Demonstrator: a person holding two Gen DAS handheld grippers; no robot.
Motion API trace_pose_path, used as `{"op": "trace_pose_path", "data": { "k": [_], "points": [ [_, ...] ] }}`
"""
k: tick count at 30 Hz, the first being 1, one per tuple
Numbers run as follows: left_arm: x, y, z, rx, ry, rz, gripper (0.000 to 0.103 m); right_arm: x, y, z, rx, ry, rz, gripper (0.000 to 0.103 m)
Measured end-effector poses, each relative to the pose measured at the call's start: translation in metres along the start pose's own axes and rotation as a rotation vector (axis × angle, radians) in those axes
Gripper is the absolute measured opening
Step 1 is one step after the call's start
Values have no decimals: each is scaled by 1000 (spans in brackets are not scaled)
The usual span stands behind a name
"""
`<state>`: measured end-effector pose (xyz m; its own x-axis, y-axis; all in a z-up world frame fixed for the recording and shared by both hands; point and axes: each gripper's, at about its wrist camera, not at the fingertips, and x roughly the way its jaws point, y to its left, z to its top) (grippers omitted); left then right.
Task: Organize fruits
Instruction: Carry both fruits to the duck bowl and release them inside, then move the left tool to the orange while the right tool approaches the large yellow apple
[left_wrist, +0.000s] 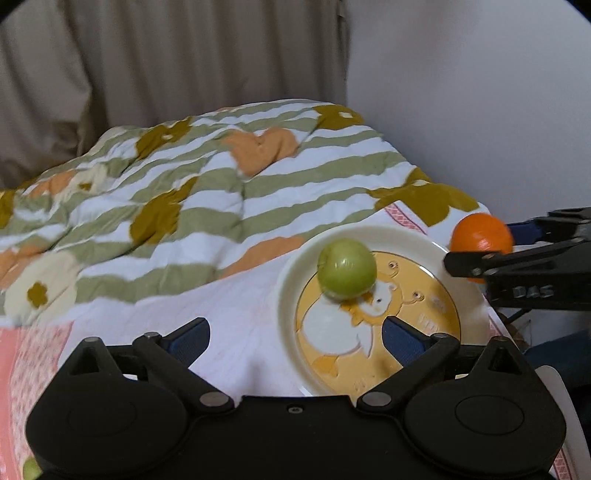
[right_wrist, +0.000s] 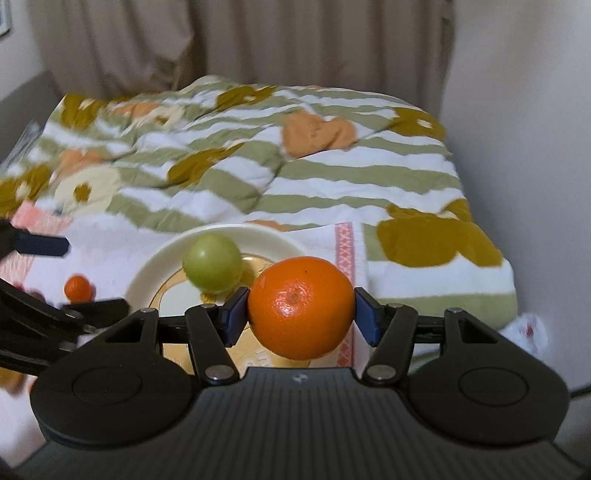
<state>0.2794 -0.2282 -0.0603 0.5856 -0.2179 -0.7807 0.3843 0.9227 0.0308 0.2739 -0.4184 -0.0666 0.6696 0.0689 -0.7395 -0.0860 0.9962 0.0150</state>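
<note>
From the left wrist, the left gripper (left_wrist: 295, 334) is seen spread wide with nothing between its pads; a green fruit (left_wrist: 347, 268) rests on the duck-printed plate (left_wrist: 291, 280). From the right wrist, the right gripper (right_wrist: 301, 314) is seen clamped on an orange (right_wrist: 301, 308) above the plate's near edge.

Pleated beige fabric curtain (right_wrist: 236, 40) hangs behind the bed (left_wrist: 229, 314). Plain white wall (left_wrist: 472, 92) adjoins it. Green-and-white striped quilt (right_wrist: 314, 177) lies rumpled on top.
</note>
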Motion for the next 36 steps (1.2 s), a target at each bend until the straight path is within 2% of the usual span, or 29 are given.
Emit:
{"op": "trace_pose_path", "data": {
  "k": [7,16,17,18,20,22,28,36],
  "points": [
    [-9,1,-15,-24,22,98,101,31,18,-8,-141,14,46,75],
    [-18,2,-30,-39,21,129,101,52,29,-11,-225,14,47,76],
    [-19,2,-31,-45,21,124,101,52,29,-12,-233,7,42,80],
    [-21,2,-32,-51,18,117,101,50,30,-12,-241,-10,33,84],
    [-25,3,-34,-66,10,113,101,44,33,-12,-258,-34,2,103],
    [-30,1,-36,-71,5,122,101,35,33,-13,-262,-58,-9,103],
    [-53,-6,-40,-56,-41,137,101,5,26,-18,-208,-52,12,103],
    [-106,-12,-51,-109,-140,138,101,-57,25,-21,-164,-78,17,103]
  ]
}}
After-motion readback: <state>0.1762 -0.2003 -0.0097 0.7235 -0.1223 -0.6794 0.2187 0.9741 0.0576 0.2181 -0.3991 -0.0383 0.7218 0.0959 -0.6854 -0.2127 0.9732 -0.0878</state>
